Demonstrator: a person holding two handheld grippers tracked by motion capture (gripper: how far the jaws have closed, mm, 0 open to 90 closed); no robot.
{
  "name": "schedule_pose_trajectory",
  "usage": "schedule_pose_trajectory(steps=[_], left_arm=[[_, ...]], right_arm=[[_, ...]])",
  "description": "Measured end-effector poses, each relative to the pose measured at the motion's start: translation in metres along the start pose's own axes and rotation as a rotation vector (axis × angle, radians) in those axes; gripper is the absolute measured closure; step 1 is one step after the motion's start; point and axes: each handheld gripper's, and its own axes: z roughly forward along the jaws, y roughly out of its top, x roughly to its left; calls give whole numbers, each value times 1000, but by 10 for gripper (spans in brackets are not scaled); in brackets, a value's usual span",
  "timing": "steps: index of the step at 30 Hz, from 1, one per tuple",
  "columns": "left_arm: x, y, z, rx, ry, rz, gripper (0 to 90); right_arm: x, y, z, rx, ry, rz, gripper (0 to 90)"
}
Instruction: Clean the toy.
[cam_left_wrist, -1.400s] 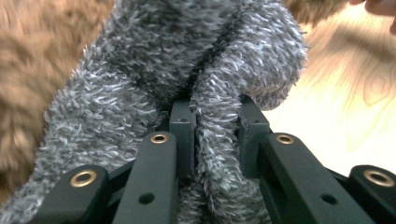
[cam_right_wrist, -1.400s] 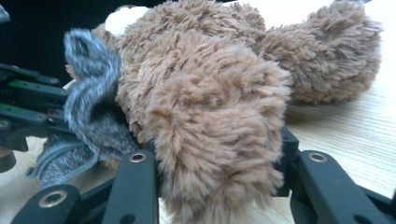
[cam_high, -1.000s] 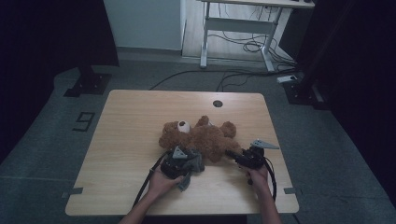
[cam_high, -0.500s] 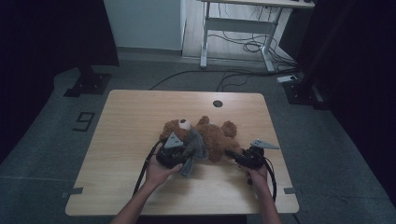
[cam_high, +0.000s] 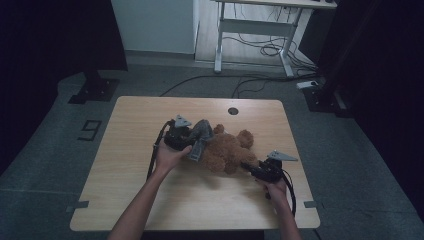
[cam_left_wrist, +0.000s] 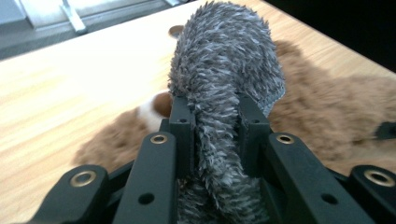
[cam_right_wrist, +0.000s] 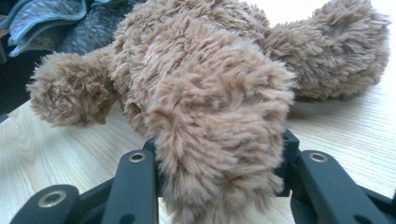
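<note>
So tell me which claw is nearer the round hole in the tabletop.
Left. The left claw, shut on the grey fuzzy garment, sits just below-left of the hole; the right claw, gripping the teddy bear, is farther, toward the near edge.

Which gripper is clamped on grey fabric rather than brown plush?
The left gripper, pinching the fuzzy grey cloth garment; the right gripper grips the brown plush teddy bear by a limb.
</note>
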Motion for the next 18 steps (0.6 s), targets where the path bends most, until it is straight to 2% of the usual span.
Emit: schedule_pose_trajectory(steps=[2,5,9,11,13,18], left_arm=[[5,-7,3,18,-2,-12,722],[13,-20,3,-2,-34,-59,725],[16,-35,0,-13,-62,-76,732],[16,-41,-1,-18,-66,-82,736],[15,-45,-2,-16,-62,-70,740],[11,-55,-6,-29,-65,-64,743]], right_arm=[[0,0,0,9,3,-1,571],[1,-1,0,12,4,-12,568],[3,0,-1,25,2,-38,534],[5,0,-3,28,6,-44,487],[9,2,-6,18,-6,-57,429],[13,10,-21,-42,-18,-58,330]])
